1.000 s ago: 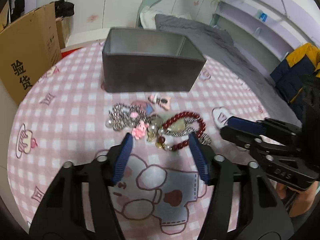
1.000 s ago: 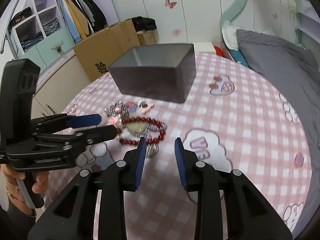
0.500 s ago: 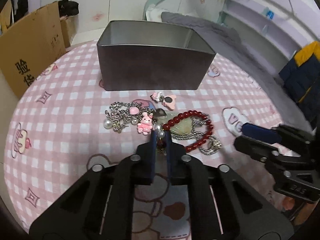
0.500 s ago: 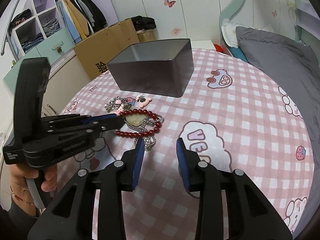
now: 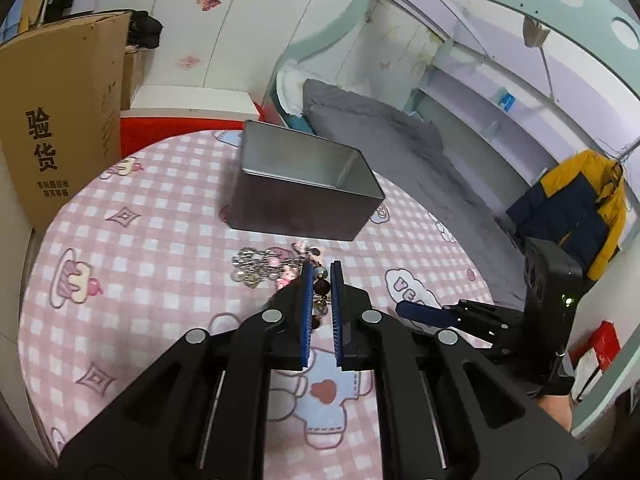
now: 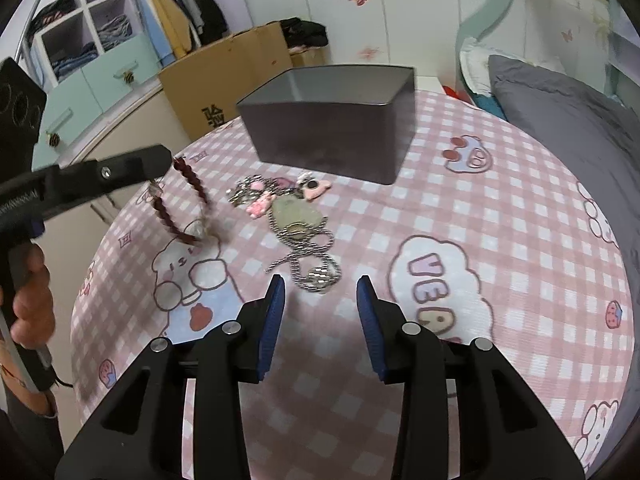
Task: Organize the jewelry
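Observation:
My left gripper (image 5: 321, 276) is shut on the red bead bracelet (image 5: 322, 287) and holds it above the table; in the right wrist view the bracelet (image 6: 188, 204) hangs blurred from the left gripper (image 6: 162, 160). The rest of the jewelry pile (image 6: 288, 216), with silver chains, a pale pendant and pink charms, lies on the pink checked tablecloth in front of the open grey metal box (image 6: 336, 120). The box also shows in the left wrist view (image 5: 304, 192). My right gripper (image 6: 320, 300) is open and empty, just short of the silver chain (image 6: 316, 272).
A round table with a pink checked cloth (image 6: 480, 240). A cardboard box (image 5: 60, 120) stands beyond the table's left edge. A grey bed (image 6: 568, 112) lies to the right, and a wardrobe with shelves (image 6: 100, 48) at the back left.
My left gripper closed on the red bead bracelet and lifted it off the pile. My right gripper stayed open and barely moved.

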The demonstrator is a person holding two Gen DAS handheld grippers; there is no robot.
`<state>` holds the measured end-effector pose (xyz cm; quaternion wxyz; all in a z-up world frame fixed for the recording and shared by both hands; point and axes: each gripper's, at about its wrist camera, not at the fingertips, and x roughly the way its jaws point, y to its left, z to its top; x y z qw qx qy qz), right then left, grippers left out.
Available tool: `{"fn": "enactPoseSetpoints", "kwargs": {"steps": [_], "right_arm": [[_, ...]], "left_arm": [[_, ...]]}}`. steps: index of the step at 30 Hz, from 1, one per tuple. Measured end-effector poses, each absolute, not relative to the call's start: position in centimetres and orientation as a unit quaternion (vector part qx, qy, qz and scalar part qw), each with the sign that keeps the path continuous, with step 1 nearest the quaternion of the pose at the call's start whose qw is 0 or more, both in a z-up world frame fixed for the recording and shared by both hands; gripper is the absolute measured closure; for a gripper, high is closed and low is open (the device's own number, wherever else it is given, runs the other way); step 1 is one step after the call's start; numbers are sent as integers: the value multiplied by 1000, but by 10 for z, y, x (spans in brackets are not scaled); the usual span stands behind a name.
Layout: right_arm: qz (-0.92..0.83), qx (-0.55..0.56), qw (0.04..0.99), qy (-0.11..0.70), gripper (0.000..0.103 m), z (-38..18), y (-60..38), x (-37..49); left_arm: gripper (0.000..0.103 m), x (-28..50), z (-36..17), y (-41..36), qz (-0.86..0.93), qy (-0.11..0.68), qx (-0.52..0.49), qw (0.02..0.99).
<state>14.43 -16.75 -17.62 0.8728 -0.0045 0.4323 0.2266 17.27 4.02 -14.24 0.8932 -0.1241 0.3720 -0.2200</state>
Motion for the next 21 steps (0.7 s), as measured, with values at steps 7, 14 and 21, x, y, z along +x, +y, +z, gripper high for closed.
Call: {"fn": "enactPoseSetpoints", "kwargs": {"steps": [7,14,21], "right_arm": [[198,-62,876,435,61,-187,-147,154],[198,-97,877,427,83,-190,-141,155],[215,-65,888,402,84,-163,-149,146]], "left_arm": [[94,172,-152,52,-213,386,-124,889],[94,174,-151,52,-225,388,-129,885],[94,174,-134,50,-241,375,-135,885]]}}
